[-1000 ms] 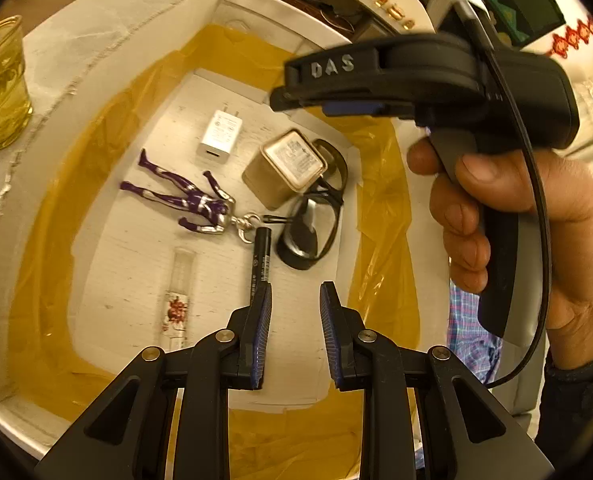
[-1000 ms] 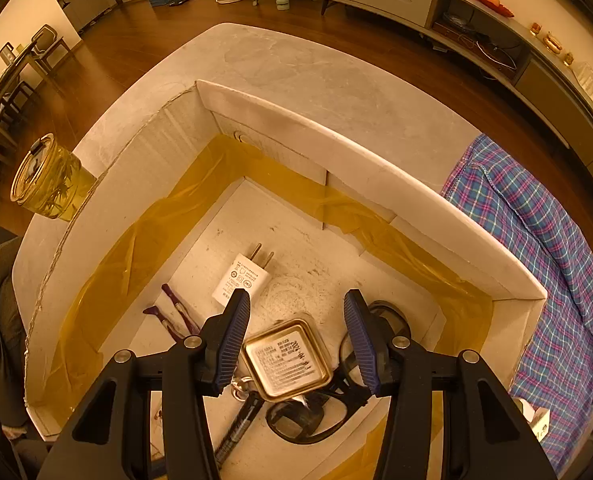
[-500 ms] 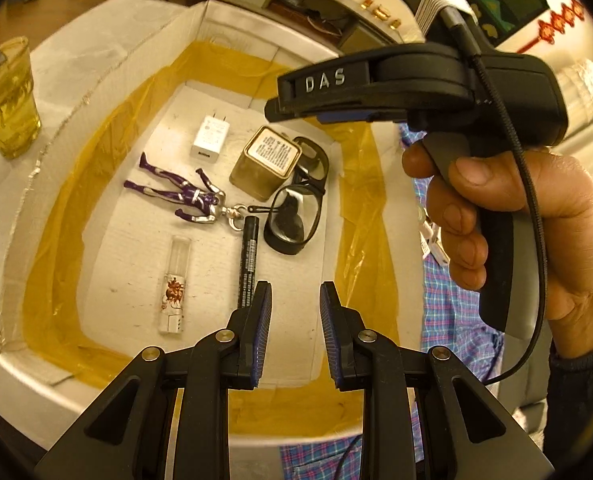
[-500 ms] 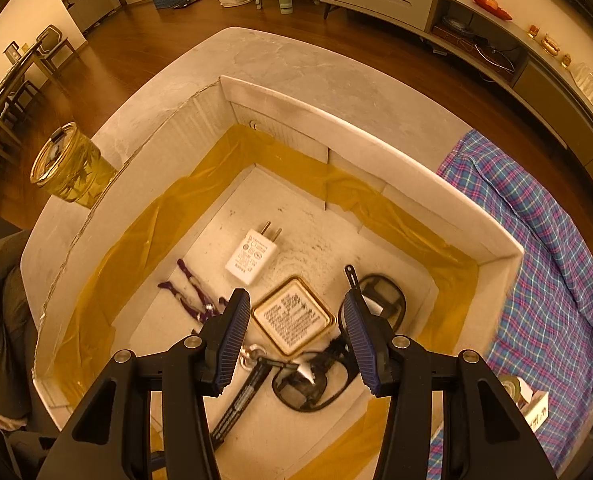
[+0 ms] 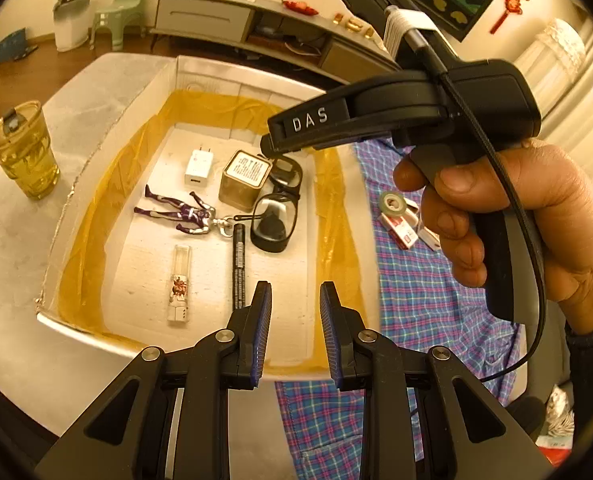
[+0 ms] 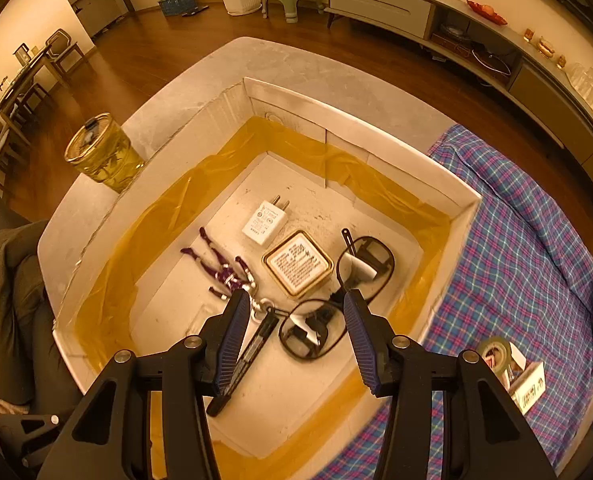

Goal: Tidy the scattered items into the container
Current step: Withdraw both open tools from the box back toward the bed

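A white foam box (image 5: 224, 70) lined with yellow tape holds a white charger (image 5: 198, 164), a gold tin (image 5: 245, 178), black-framed glasses (image 5: 276, 208), a purple figure on a keyring (image 5: 180, 214), a black pen (image 5: 238, 264) and a clear tube (image 5: 179, 284). My left gripper (image 5: 295, 304) hangs open and empty above the box's near edge. My right gripper (image 6: 296, 308) is open too, high over the glasses (image 6: 366, 266) and the tin (image 6: 298, 263), holding nothing. A tape roll (image 6: 496, 354) and a small carton (image 6: 530, 384) lie outside the box on the plaid cloth.
A glass of yellow liquid (image 5: 24, 150) stands on the grey table left of the box. Plaid cloth (image 6: 536, 240) covers the table's right side. A hand (image 5: 496, 216) holding the right gripper's handle fills the right of the left wrist view.
Both grippers have risen and drawn back from the box. The tin that showed between the right fingers now lies well below them. Nothing was picked up.
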Available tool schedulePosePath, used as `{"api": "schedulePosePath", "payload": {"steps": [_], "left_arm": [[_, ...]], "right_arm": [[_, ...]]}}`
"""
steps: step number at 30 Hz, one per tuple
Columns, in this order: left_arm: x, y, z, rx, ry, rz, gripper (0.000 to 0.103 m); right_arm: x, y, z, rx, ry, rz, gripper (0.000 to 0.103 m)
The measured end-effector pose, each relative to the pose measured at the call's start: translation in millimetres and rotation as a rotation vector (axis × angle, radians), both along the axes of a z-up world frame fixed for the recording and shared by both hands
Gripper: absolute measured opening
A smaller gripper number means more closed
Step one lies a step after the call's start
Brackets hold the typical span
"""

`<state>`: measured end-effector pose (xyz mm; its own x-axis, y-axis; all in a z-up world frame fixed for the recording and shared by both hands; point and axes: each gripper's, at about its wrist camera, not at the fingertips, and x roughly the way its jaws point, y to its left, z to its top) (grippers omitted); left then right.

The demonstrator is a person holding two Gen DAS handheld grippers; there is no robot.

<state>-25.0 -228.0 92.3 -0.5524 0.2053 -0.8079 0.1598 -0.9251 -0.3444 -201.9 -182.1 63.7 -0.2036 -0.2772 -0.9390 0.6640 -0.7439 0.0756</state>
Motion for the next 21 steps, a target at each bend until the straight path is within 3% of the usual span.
{"api": "schedulePosePath", "payload": {"steps": [11, 21], "left_arm": [[28, 17, 27, -0.044, 0.064, -0.004, 0.026], [55, 42, 52, -0.109, 0.146, -0.027, 0.027]], "right_arm": [[35, 24, 29, -0.049, 0.032, 0.03, 0.051], [78, 45, 59, -0.086, 0.133, 0.084, 0.051]]}}
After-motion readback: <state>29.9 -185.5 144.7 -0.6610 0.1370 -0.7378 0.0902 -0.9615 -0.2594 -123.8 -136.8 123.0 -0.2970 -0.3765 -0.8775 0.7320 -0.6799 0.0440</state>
